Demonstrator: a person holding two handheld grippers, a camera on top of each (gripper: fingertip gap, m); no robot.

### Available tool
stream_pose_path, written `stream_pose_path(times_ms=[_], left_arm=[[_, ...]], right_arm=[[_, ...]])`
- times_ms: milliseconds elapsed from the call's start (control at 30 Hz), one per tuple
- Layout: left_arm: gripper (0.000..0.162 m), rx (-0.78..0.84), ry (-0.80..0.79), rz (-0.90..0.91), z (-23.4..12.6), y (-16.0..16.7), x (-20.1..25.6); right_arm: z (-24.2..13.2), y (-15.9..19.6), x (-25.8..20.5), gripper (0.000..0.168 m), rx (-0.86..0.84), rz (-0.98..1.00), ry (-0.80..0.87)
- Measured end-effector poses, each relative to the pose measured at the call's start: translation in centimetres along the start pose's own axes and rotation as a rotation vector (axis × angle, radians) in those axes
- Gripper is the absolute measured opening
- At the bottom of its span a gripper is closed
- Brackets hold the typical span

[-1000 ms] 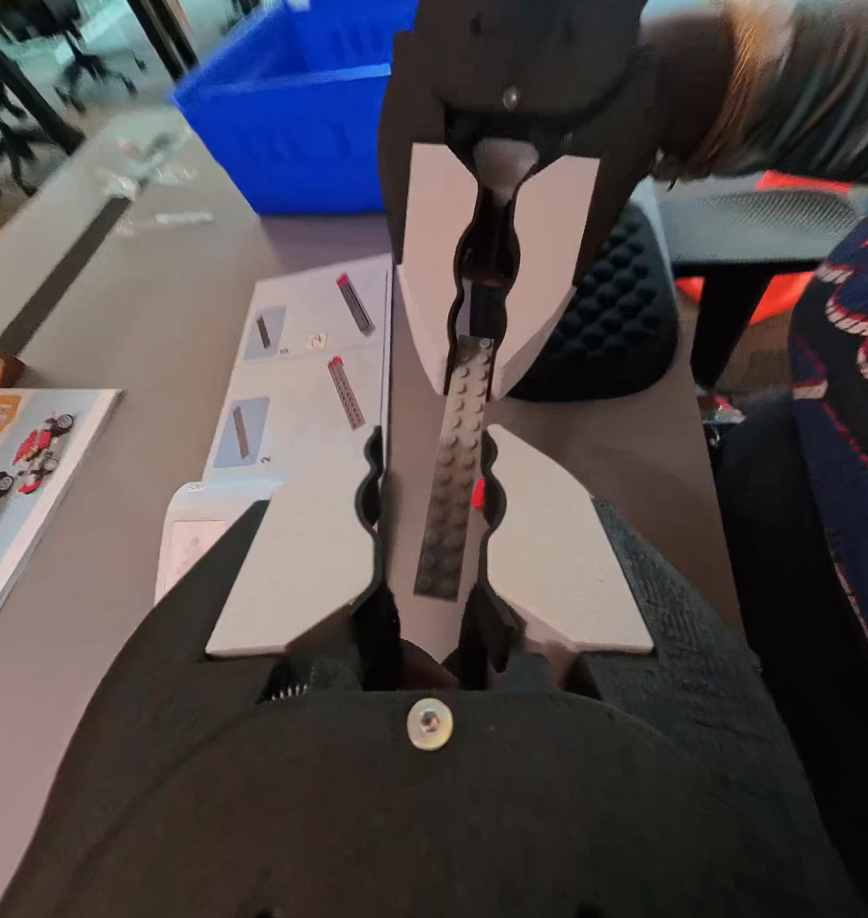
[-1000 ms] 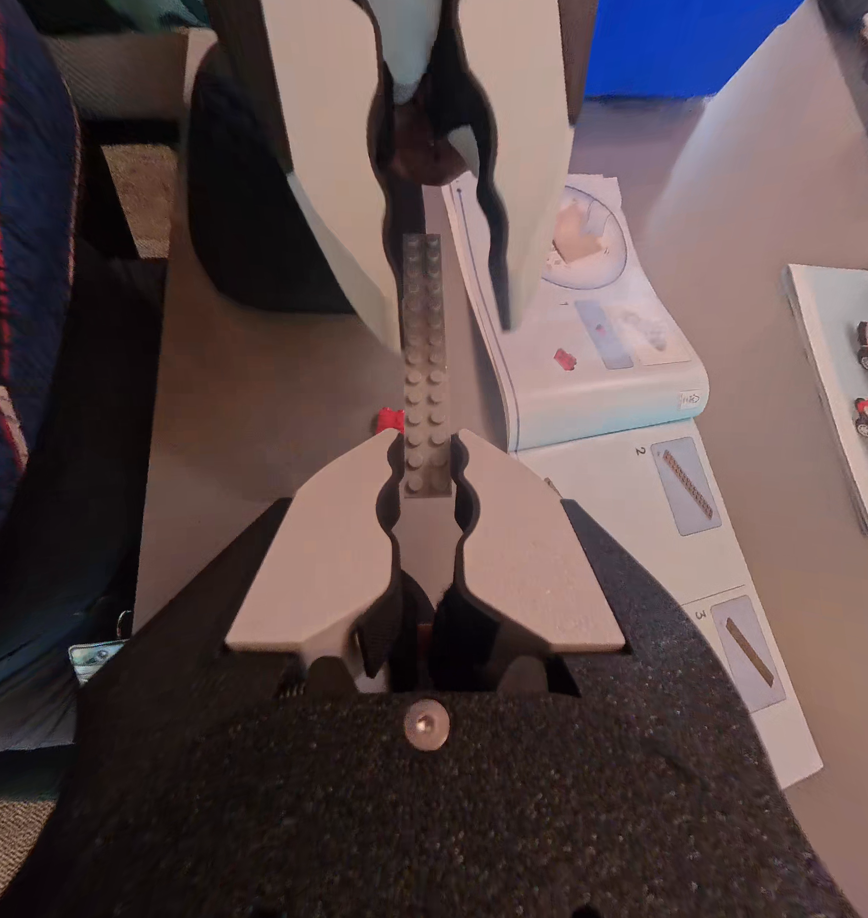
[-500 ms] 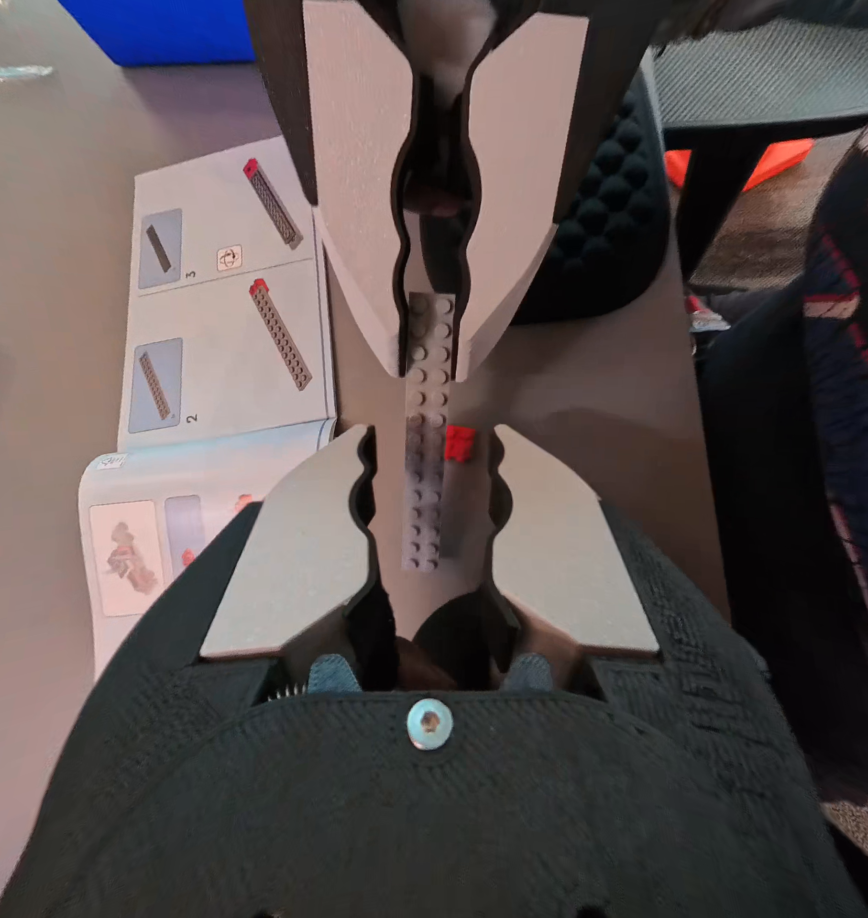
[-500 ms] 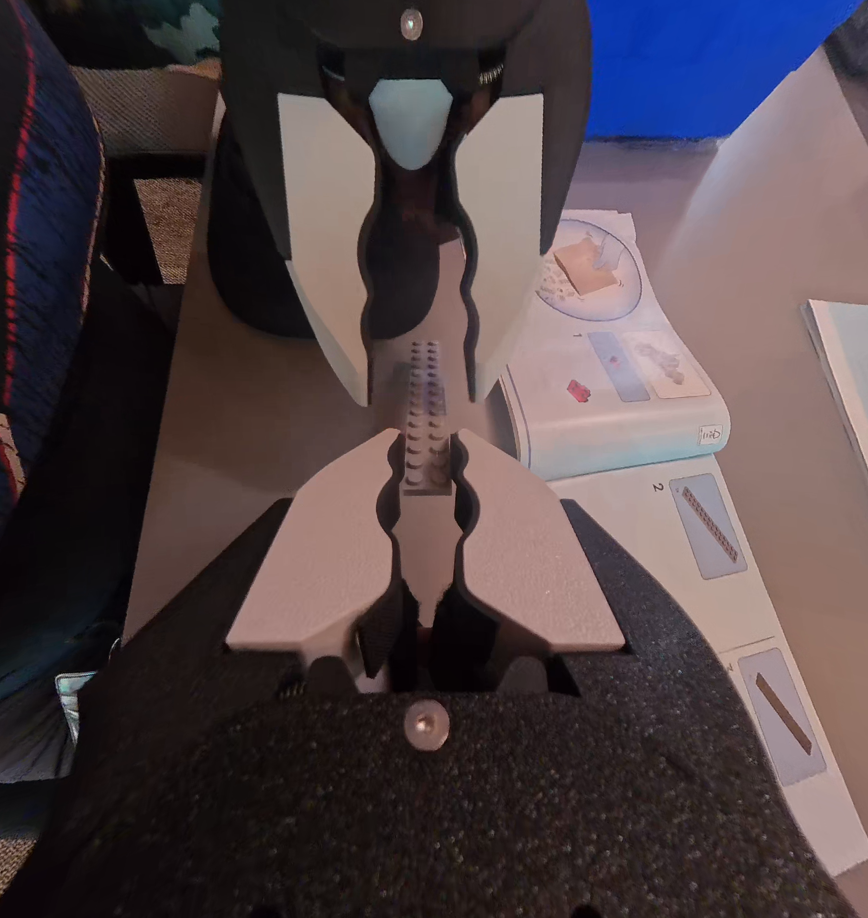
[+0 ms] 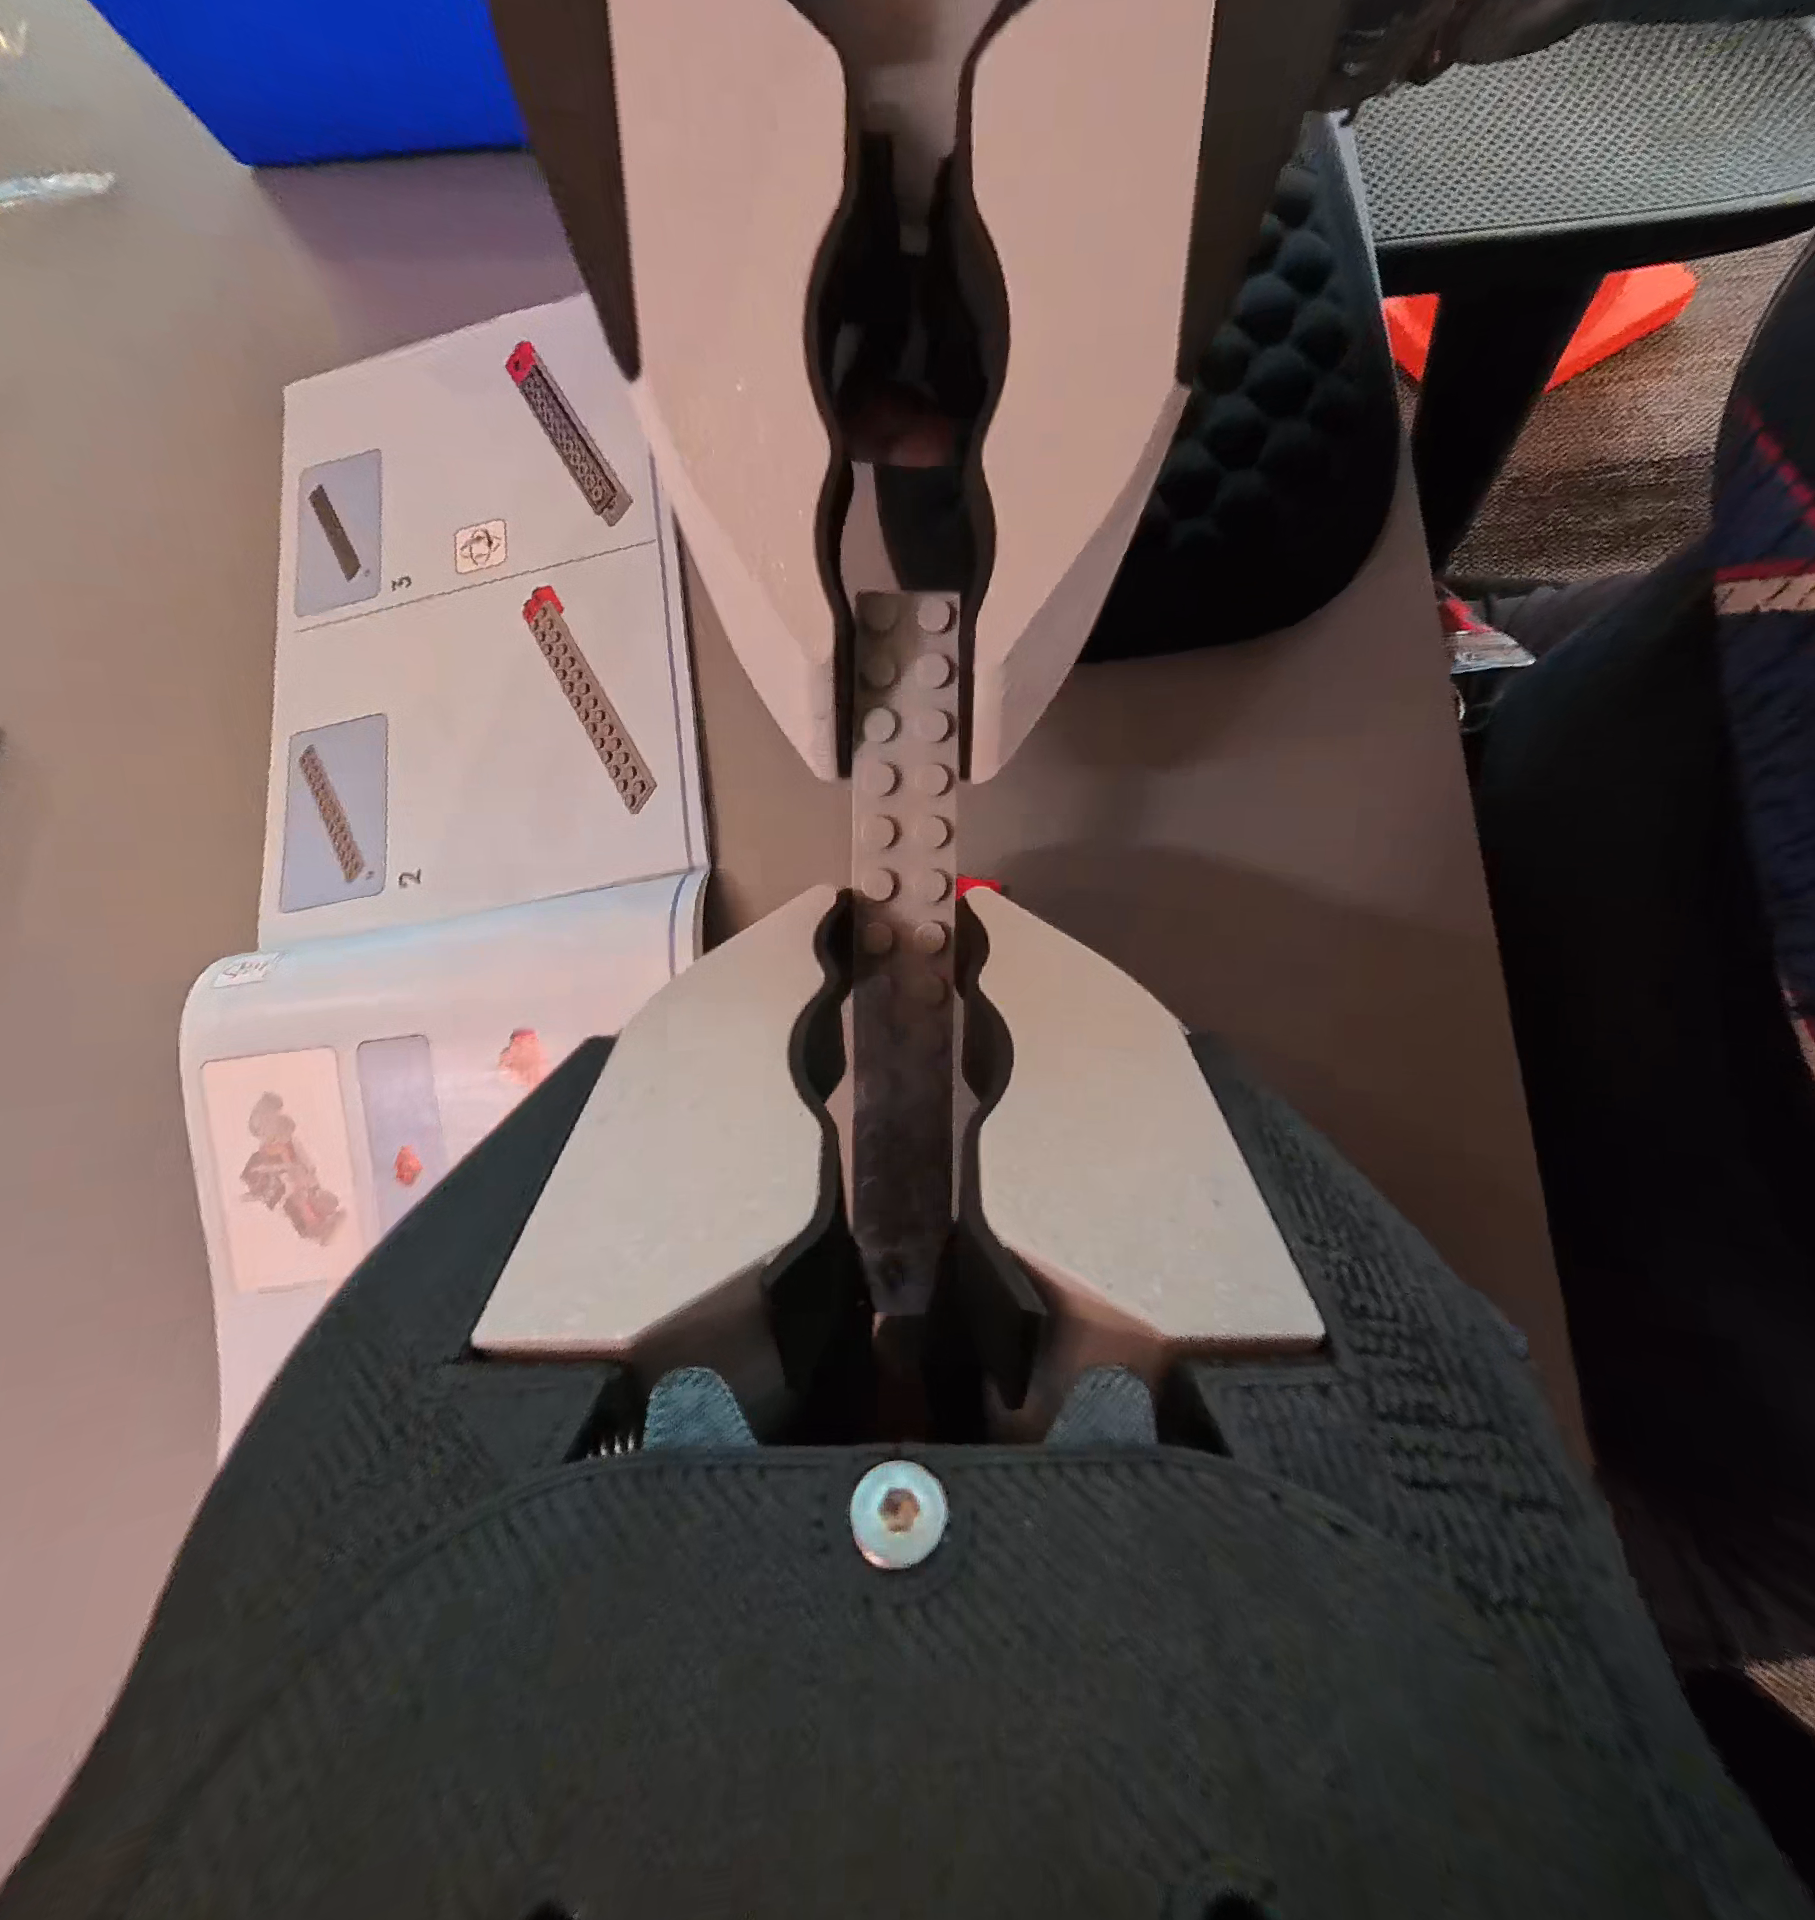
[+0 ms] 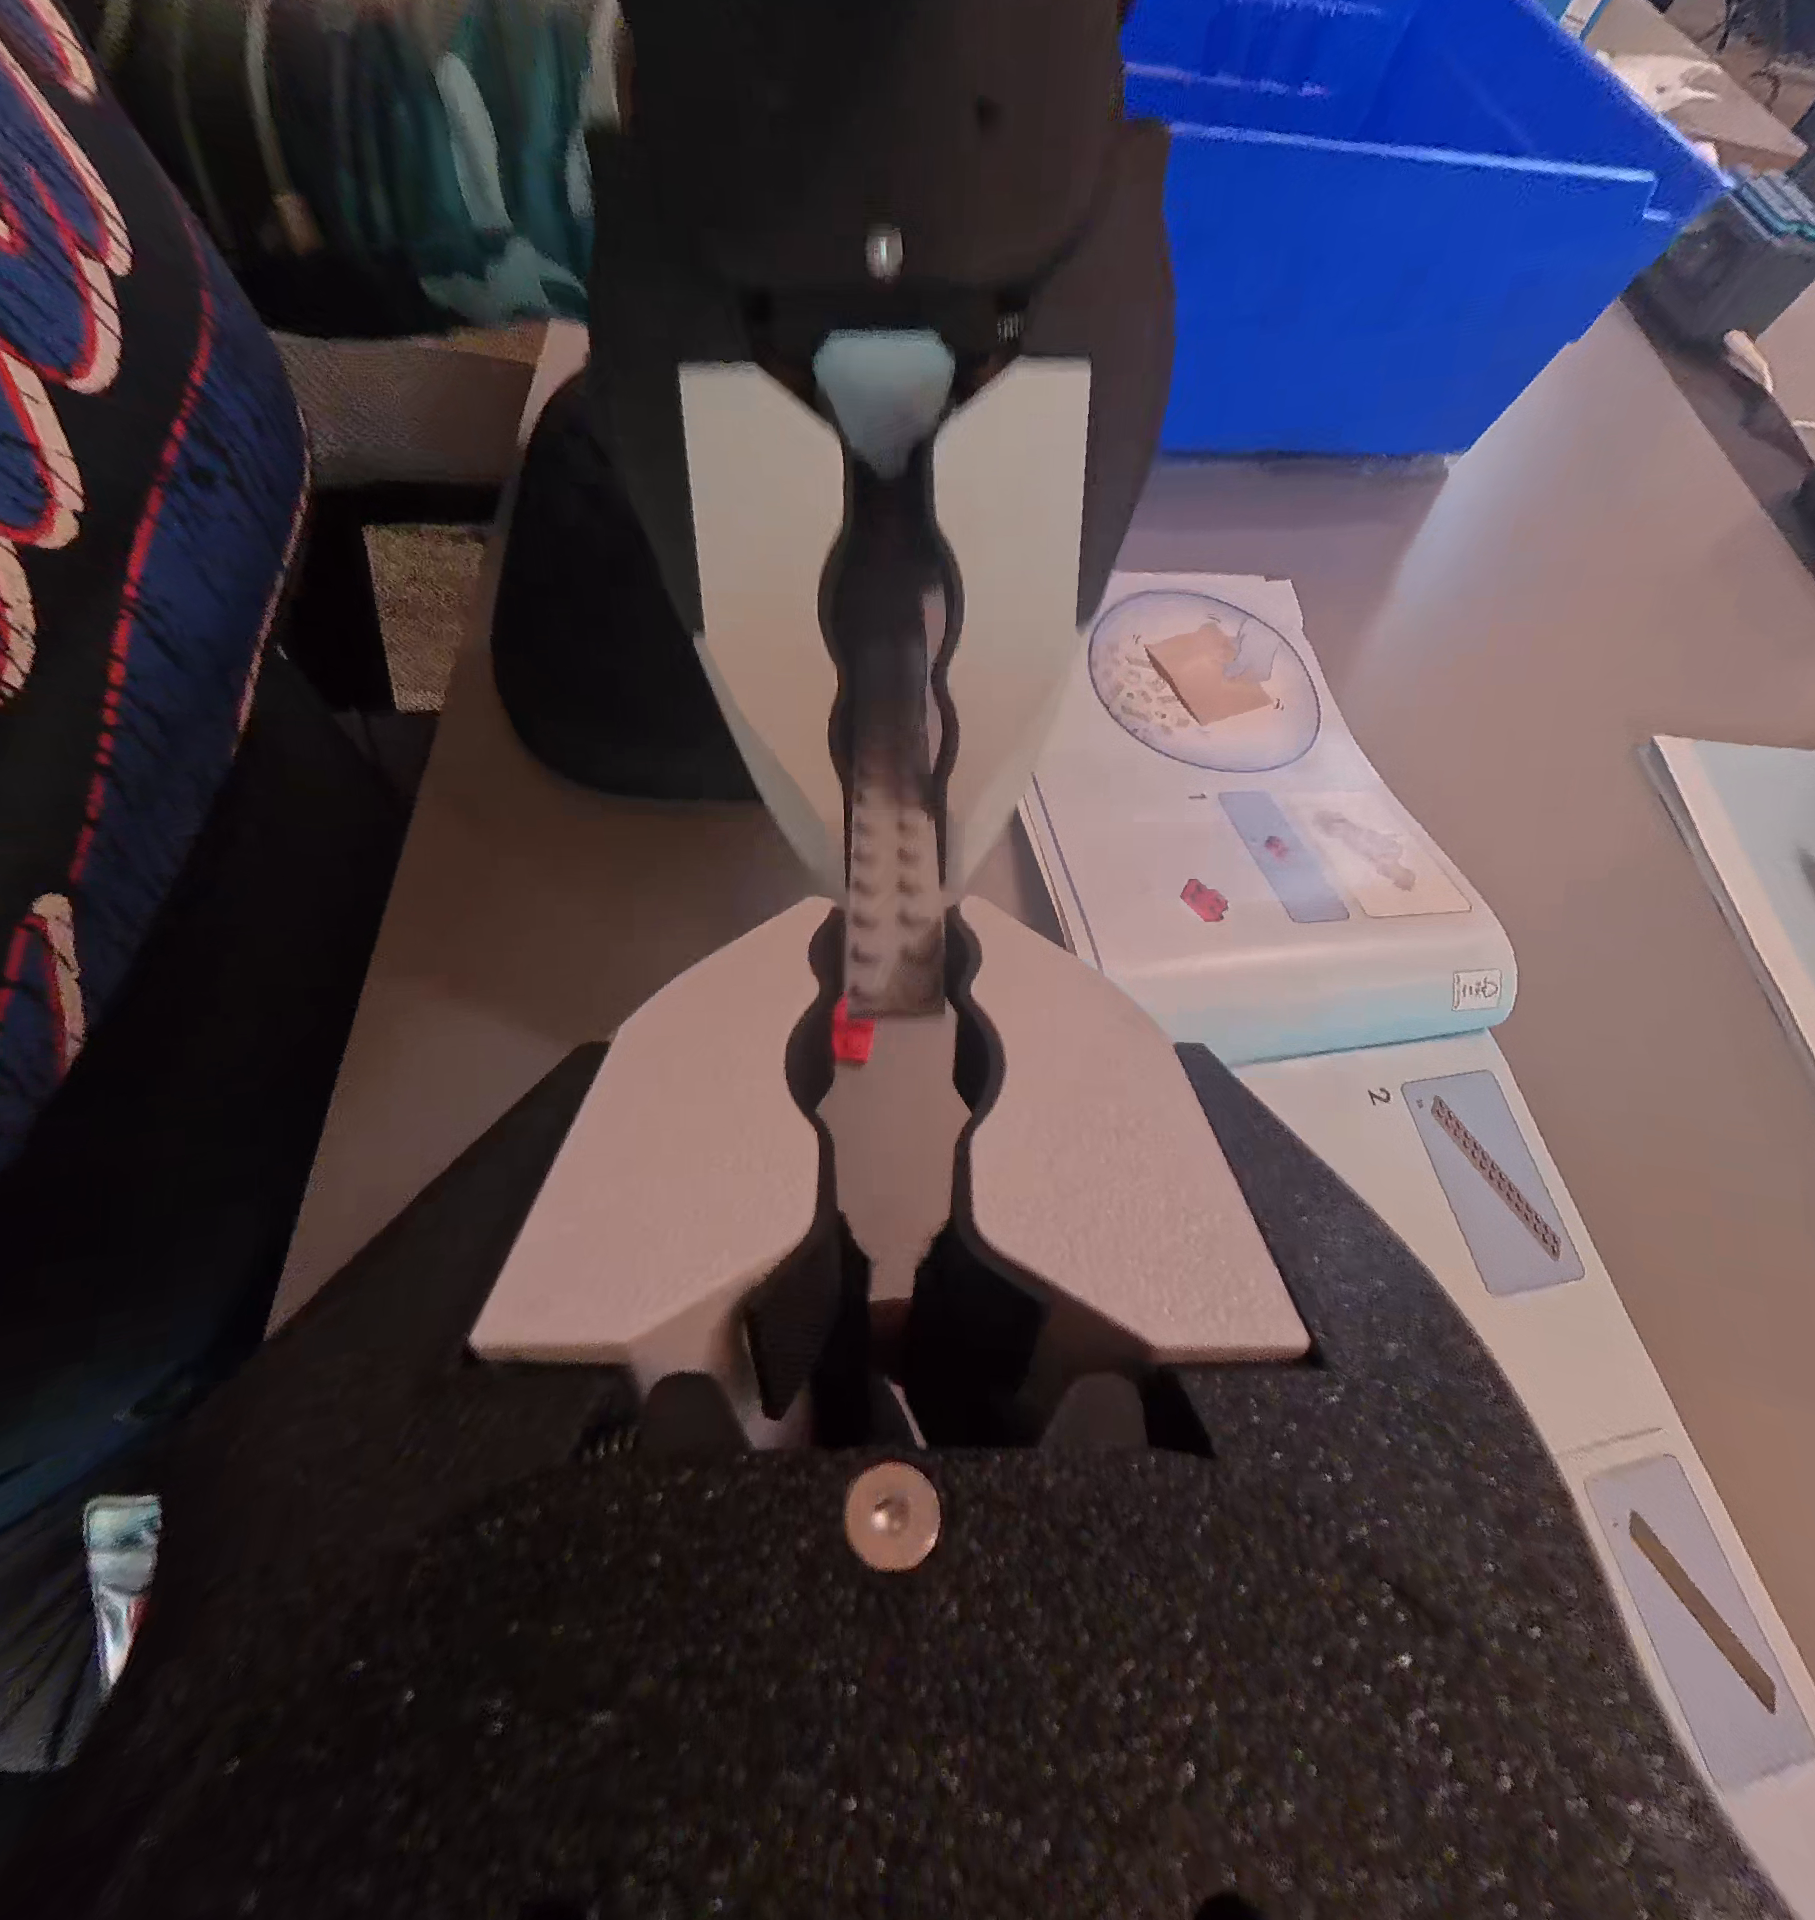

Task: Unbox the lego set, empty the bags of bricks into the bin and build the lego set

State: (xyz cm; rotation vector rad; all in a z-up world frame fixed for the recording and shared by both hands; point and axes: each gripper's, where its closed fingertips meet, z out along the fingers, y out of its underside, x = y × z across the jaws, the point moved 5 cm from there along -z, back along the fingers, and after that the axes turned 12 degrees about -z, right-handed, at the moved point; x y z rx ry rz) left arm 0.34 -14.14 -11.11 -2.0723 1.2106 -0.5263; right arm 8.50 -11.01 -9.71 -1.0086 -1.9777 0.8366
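Note:
A long grey studded plate (image 5: 905,821) is held level above the table, end to end between both grippers. My left gripper (image 5: 898,904) is shut on its near end, and most of the plate's length runs back between the fingers. My right gripper (image 6: 887,920) faces it and is shut on the other end of the plate (image 6: 890,914). In the left wrist view the right gripper (image 5: 903,774) points down from the top. A small red brick (image 6: 853,1039) lies on the table under the plate, and its edge shows in the left wrist view (image 5: 978,886).
The open instruction booklet (image 5: 487,675) lies on the table beside the grippers. A blue bin (image 6: 1402,260) stands at the back. A black studded cushion (image 5: 1267,468) sits at the table edge by a person's dark patterned clothing (image 6: 72,520). A second leaflet (image 6: 1765,883) lies farther out. The tips of both grippers are at nearly the same place.
My left gripper has closed on the grey plate, which before lay loosely between its open fingers. The right gripper has kept its grip. Both grippers have come closer together.

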Motion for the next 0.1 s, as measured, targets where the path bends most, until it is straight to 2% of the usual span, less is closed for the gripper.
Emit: stream_pose_path(times_ms=[33, 67, 100], left_arm=[[0.018, -0.037, -0.035, -0.013, -0.6, 0.2, -0.4], [0.018, -0.078, -0.098, -0.02, -1.3, 0.6, -0.9], [0.018, -0.115, -0.148, -0.03, -2.1, 0.9, -1.3]], right_arm=[[-0.2, 0.5, 0.1, 0.031, -0.024, 0.011, -0.011], [-0.4, 1.3, 0.3, 0.048, -0.071, 0.044, -0.019], [-0.6, 2.3, 0.4, 0.054, -0.133, 0.079, -0.035]])
